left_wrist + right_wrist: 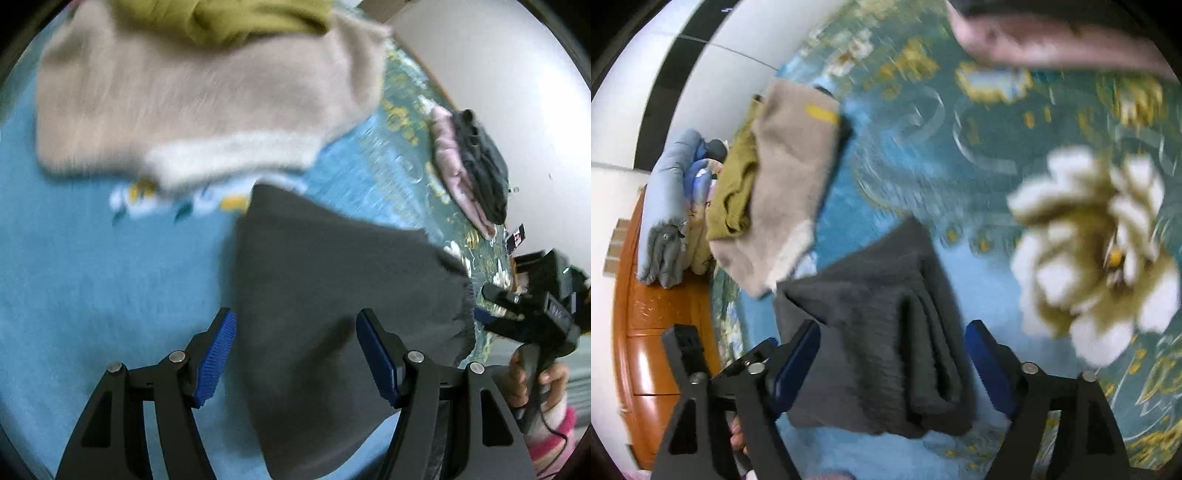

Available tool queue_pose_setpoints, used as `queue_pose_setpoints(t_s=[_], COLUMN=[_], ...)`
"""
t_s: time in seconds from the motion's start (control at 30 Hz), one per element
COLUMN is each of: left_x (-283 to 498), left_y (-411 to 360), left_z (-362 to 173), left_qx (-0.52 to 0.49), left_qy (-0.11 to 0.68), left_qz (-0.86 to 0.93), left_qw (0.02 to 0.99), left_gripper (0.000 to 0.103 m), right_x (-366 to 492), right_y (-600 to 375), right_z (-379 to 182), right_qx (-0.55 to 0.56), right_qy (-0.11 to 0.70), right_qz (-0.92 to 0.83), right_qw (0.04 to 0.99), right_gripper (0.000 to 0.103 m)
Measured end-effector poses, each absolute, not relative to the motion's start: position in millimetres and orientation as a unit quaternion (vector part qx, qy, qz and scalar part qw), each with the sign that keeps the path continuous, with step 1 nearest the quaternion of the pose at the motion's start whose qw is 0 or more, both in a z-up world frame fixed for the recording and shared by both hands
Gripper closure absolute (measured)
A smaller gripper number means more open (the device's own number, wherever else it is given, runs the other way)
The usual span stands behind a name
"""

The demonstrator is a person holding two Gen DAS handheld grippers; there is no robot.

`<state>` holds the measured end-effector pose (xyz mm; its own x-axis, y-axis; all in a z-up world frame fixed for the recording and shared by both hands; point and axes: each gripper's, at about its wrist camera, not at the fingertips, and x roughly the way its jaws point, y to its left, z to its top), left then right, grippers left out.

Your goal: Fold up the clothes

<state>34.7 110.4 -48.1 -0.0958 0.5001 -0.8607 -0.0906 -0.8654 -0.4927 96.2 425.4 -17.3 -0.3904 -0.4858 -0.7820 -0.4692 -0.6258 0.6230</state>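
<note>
The left gripper (295,354) has its jaws spread, blue pads clear of the cloth, one pad over the edge of the grey garment (332,295) and the other over bare bedspread (92,277). The right gripper (892,369) also stands wide apart, with the folded end of the grey garment (886,332) lying between its pads and neither pad pressing on it. In the left wrist view the right gripper (495,308) appears just past the garment's far edge, held by a hand (535,384) in a pink-and-white sleeve (554,435).

The surface is a bed under a blue bedspread with a teal floral border (1034,129) of white and gold flowers. Beyond the grey garment lies a beige garment (192,99), its edge touching or just overlapping the grey one, with an olive garment (229,18) on its far side. Further from the grey garment, by the bed's edge, sits a small pile of pink cloth (454,166) with dark grey cloth (480,162) on it. A pale wall (498,74) rises behind that pile. A wooden frame (653,332) runs along the bed, with folded pale-blue bedding (665,206) resting near the olive garment.

The grey garment is dark, soft and fuzzy, folded into several layers, its stacked folds showing as ridges at the end nearest the right gripper. Both views are motion-blurred.
</note>
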Motion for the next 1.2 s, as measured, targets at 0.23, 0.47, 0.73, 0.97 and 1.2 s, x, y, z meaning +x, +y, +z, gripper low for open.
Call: queue_pose_setpoints(t_s=[0.23, 0.47, 0.73, 0.97, 1.2], left_x=[29.5, 32.2, 29.3, 26.2, 13.4], left_y=[97.1, 95.3, 103.0, 109.9, 129.4], left_z=[-86.4, -96.8, -86.2, -63.6, -25.3], left_qx=[-0.675, -0.673, -0.659, -0.644, -0.613], left_qy=[-0.283, -0.326, -0.291, -0.249, -0.236], left_qz=[0.648, 0.626, 0.655, 0.678, 0.697], left_qw=[0.209, 0.222, 0.226, 0.252, 0.288], left_gripper=[0.030, 0.030, 0.042, 0.054, 0.058], right_x=[81.8, 78.3, 77.0, 82.0, 88.1], right_y=[423.4, 427.2, 420.5, 420.6, 438.4], right_z=[-57.0, -76.9, -65.4, -44.3, -6.4], right_qx=[0.587, 0.573, 0.568, 0.542, 0.499], right_qy=[-0.462, -0.506, -0.488, -0.487, -0.488], right_qz=[-0.665, -0.643, -0.661, -0.681, -0.711], right_qw=[0.031, 0.051, 0.052, 0.073, 0.089], right_gripper=[0.013, 0.011, 0.026, 0.041, 0.043])
